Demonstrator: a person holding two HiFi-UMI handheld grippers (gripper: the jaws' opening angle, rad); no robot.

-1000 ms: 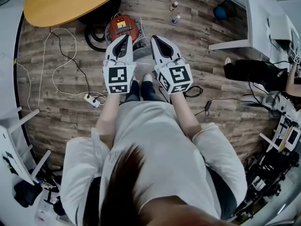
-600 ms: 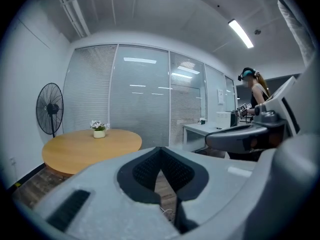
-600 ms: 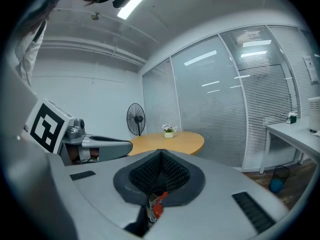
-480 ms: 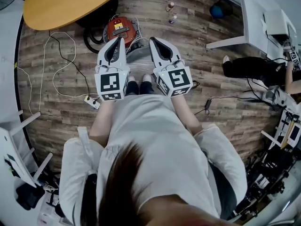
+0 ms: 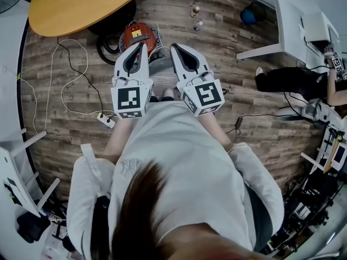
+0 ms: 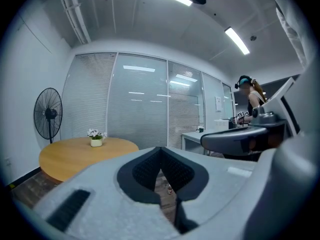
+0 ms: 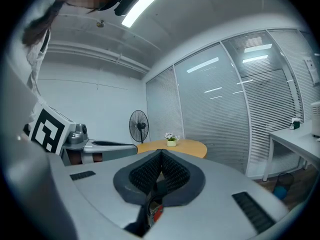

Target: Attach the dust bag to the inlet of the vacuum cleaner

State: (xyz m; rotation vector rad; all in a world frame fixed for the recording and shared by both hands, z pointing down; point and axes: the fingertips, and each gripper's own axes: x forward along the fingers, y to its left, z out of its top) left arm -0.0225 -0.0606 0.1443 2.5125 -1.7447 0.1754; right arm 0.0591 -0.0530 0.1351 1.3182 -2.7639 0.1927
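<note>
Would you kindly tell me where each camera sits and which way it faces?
Head view: on the person's head, facing steeply down at the round red vacuum cleaner; hair, forearms, the left claw and right claw show.
Left gripper view: on the left claw, facing level across the room; its closed jaws show.
Right gripper view: on the right claw, likewise.
Shared: both gripper views see the round yellow wooden table and black fan.

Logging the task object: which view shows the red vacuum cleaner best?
The head view: the vacuum cleaner sits on the floor beside the round table, its near edge behind the left gripper. The right gripper view gives only a red sliver, likely it, below its shut jaws; the left gripper view shows none of it.
</note>
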